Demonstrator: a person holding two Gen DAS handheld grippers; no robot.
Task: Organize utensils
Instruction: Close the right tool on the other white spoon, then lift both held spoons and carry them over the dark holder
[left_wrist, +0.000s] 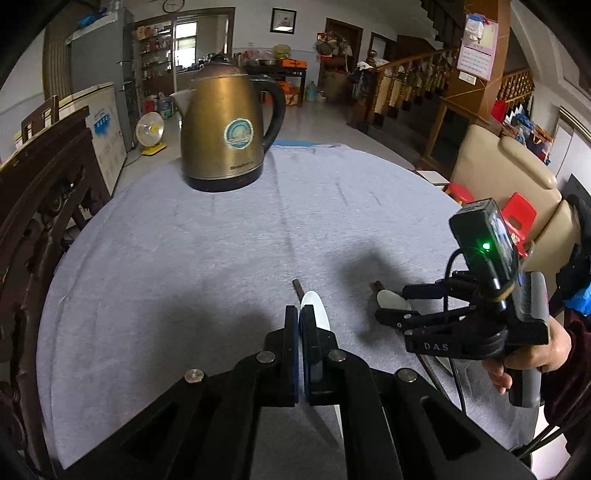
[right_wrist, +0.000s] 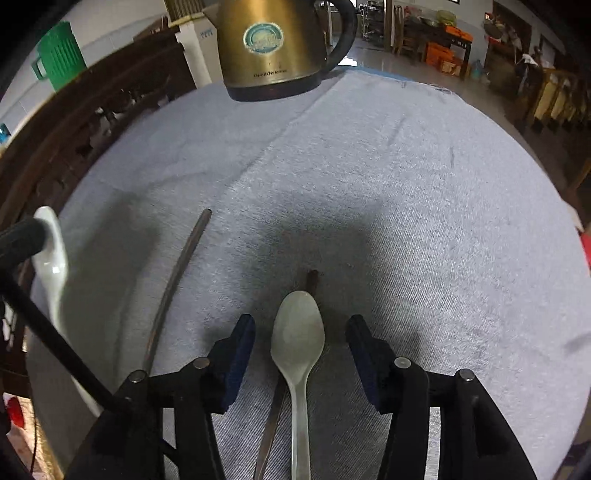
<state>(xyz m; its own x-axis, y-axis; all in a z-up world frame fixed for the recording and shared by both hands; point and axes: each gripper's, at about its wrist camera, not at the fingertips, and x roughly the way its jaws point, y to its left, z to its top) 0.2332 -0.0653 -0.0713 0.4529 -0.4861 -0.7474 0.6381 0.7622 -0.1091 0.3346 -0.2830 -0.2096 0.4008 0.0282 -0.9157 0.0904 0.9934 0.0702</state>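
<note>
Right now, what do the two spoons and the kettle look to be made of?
White spoon in the left gripper: glossy, bright highlight, probably glazed ceramic, possibly plastic.
Grey spoon lying between the open right gripper's pads: dull satin, likely brushed metal or matte plastic; unclear.
Kettle: brassy brushed metal body with soft reflections, black base and handle, likely plastic.

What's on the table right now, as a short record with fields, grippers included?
surface: round table under a grey cloth
kettle: upright at the far side
left gripper: shut on a white spoon, lifted
right gripper: open, over a pale spoon lying on the cloth
chopsticks: one left of the pale spoon, one under it
</note>
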